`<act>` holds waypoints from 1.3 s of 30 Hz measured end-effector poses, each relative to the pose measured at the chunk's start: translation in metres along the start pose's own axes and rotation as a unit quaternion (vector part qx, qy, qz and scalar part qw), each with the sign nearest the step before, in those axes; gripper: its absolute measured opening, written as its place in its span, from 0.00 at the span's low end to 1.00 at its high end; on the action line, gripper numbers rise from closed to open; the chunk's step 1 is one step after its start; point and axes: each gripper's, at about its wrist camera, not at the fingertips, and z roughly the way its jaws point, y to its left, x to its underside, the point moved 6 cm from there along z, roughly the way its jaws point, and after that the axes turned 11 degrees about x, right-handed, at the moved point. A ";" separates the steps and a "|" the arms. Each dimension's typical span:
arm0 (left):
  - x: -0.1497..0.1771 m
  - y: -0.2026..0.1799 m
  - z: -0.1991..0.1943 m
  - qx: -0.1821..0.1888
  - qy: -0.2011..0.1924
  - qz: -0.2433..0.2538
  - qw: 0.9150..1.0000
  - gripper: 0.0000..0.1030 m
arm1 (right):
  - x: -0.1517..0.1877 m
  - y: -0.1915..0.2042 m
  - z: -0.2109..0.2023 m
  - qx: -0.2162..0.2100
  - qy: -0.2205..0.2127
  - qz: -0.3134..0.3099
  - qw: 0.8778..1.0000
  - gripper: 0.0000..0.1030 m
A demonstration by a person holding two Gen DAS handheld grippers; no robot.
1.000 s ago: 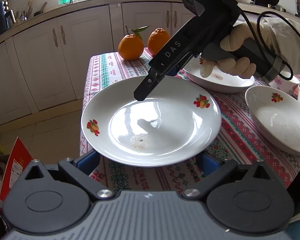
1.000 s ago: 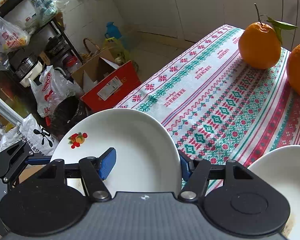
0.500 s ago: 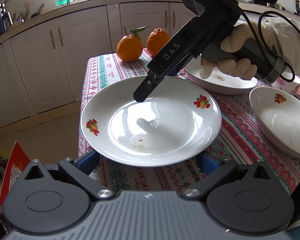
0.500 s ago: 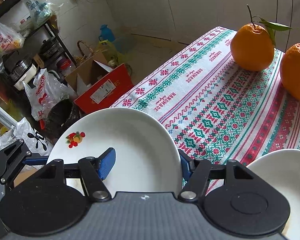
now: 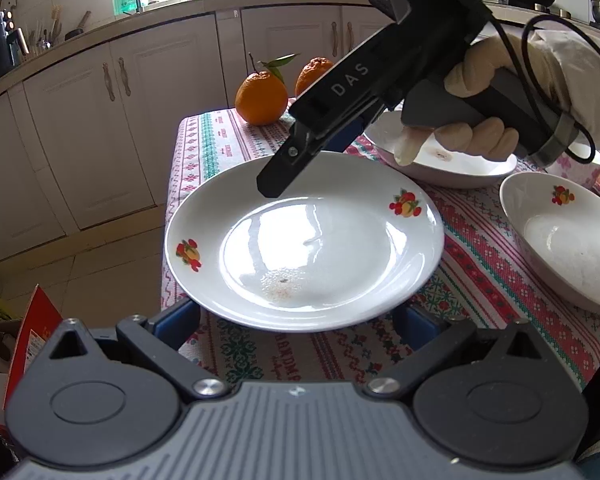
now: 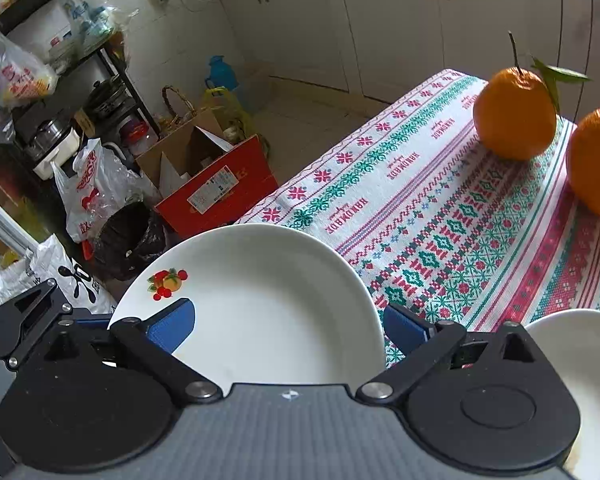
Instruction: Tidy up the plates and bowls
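Centrally, a round white ceramic plate with fruit decals (image 5: pixel 304 240) lies on the patterned red-and-green tablecloth (image 5: pixel 480 280), directly ahead of the left gripper (image 5: pixel 296 322), whose blue-padded fingers (image 5: pixel 176 320) stand spread wide at either side of the plate's near rim. The right gripper (image 6: pixel 288 324) is likewise spread, its fingers flanking the plate's opposite rim without visible clamping. Beyond it sit two oranges (image 6: pixel 514 114). To its right lies a second white plate (image 5: pixel 440 160); a white bowl (image 5: pixel 560 236) lies nearer.
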 end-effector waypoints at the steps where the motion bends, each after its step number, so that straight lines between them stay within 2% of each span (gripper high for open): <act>1: 0.000 0.000 -0.001 -0.001 -0.001 -0.001 1.000 0.99 | 0.000 0.001 -0.001 0.001 0.000 -0.002 1.000 1.00; 17: 0.007 -0.005 -0.021 -0.016 -0.012 -0.022 1.000 0.99 | 0.011 0.017 -0.032 0.050 -0.024 -0.040 0.998 1.00; 22: 0.003 -0.012 -0.031 -0.021 -0.028 -0.018 0.999 0.99 | 0.019 0.027 -0.051 0.069 -0.038 -0.054 0.995 1.00; 31: 0.000 -0.036 -0.052 -0.012 -0.052 -0.017 0.998 0.99 | 0.051 0.044 -0.113 0.139 -0.095 -0.080 0.983 1.00; 35: -0.001 -0.048 -0.052 0.000 -0.051 -0.014 0.999 0.99 | 0.074 0.049 -0.139 0.179 -0.122 -0.091 0.972 1.00; 39: -0.001 -0.067 -0.055 0.012 -0.057 -0.007 0.998 0.99 | 0.101 0.048 -0.162 0.199 -0.134 -0.078 0.968 1.00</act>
